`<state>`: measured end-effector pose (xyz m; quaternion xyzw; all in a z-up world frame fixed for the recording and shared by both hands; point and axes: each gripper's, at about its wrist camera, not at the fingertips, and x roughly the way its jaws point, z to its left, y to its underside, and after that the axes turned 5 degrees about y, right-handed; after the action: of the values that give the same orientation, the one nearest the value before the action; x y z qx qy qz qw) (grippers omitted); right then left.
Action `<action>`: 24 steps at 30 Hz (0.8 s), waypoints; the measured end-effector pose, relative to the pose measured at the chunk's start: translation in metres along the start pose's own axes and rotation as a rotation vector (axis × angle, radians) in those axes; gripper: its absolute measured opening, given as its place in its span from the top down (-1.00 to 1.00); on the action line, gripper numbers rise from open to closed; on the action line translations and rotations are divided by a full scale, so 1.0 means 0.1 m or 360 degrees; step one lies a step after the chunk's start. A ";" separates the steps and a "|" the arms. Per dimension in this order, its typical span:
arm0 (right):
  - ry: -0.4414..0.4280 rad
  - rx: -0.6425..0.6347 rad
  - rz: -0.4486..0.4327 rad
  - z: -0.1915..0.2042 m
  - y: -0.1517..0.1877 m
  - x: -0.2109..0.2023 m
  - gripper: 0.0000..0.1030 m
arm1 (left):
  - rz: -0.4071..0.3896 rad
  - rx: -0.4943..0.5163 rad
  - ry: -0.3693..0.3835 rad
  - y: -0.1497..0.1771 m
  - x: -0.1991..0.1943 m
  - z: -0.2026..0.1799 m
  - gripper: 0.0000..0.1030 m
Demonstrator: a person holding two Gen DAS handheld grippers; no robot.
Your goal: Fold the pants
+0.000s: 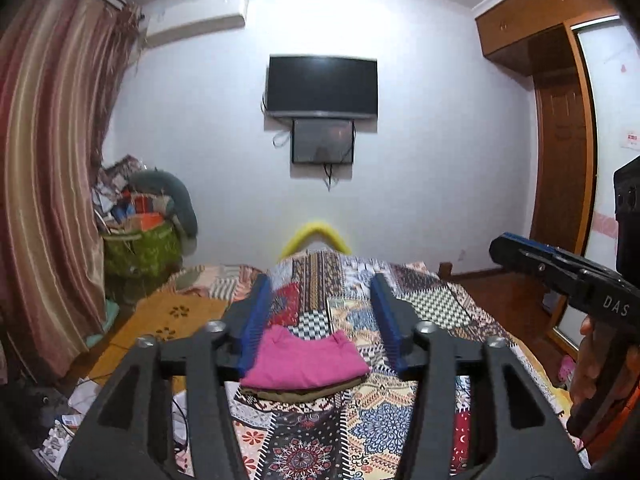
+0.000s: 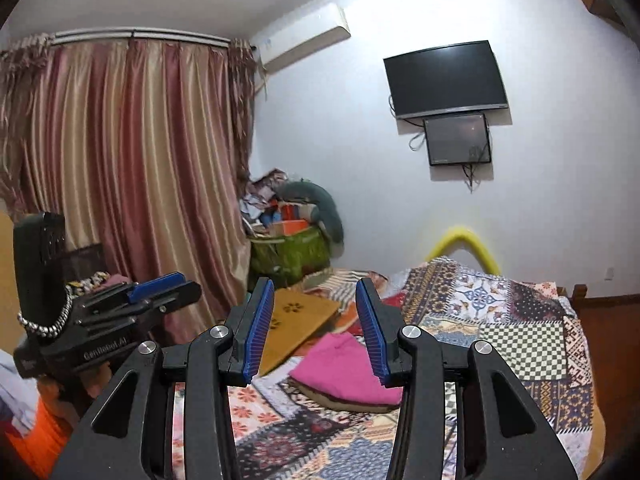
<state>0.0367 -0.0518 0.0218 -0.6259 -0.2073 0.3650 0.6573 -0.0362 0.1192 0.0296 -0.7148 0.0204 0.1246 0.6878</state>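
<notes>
Folded pink pants (image 1: 306,362) lie on top of a folded olive-brown garment (image 1: 304,392) on the patchwork bedspread (image 1: 380,412). They also show in the right wrist view (image 2: 344,372). My left gripper (image 1: 320,316) is open and empty, held above and short of the pile. My right gripper (image 2: 316,328) is open and empty, also above the pile. Each gripper shows from the side in the other's view: the right gripper (image 1: 516,246) at the right, the left gripper (image 2: 176,284) at the left, both raised over the bed.
A yellow curved bar (image 1: 316,234) stands at the bed's far end. A green basket (image 1: 140,250) heaped with clutter stands by the striped curtain (image 1: 52,184). A TV (image 1: 322,86) hangs on the wall. A wooden wardrobe (image 1: 560,140) is at the right. Papers litter the floor (image 1: 80,408) at left.
</notes>
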 end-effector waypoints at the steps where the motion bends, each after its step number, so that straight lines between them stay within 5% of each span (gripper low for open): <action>1: -0.0003 -0.0005 -0.0005 0.02 0.01 -0.02 0.24 | -0.0013 0.0003 0.0001 0.00 -0.04 -0.02 -0.16; 3: 0.0006 -0.0020 -0.0011 0.06 0.03 -0.06 0.21 | -0.0026 0.0005 0.0012 0.01 -0.11 -0.05 -0.26; 6: 0.0039 -0.0004 -0.0056 0.09 0.06 -0.14 -0.26 | -0.0046 0.0014 -0.0004 0.02 -0.17 -0.09 -0.42; 10: 0.0114 -0.0016 -0.0100 0.09 0.10 -0.22 -0.63 | -0.0057 0.0004 0.0023 0.06 -0.24 -0.09 -0.69; 16: 0.0180 -0.0021 -0.0109 0.12 0.09 -0.29 -1.00 | -0.0072 -0.0001 0.0015 0.09 -0.30 -0.10 -0.81; 24: 0.0227 -0.0067 -0.0111 0.18 0.13 -0.30 -1.00 | -0.0076 -0.0019 0.0000 0.12 -0.29 -0.09 -0.89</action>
<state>0.0017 -0.0627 0.0170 -0.6564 -0.1893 0.2920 0.6693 -0.0654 0.1059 0.0239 -0.7192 0.0026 0.1083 0.6863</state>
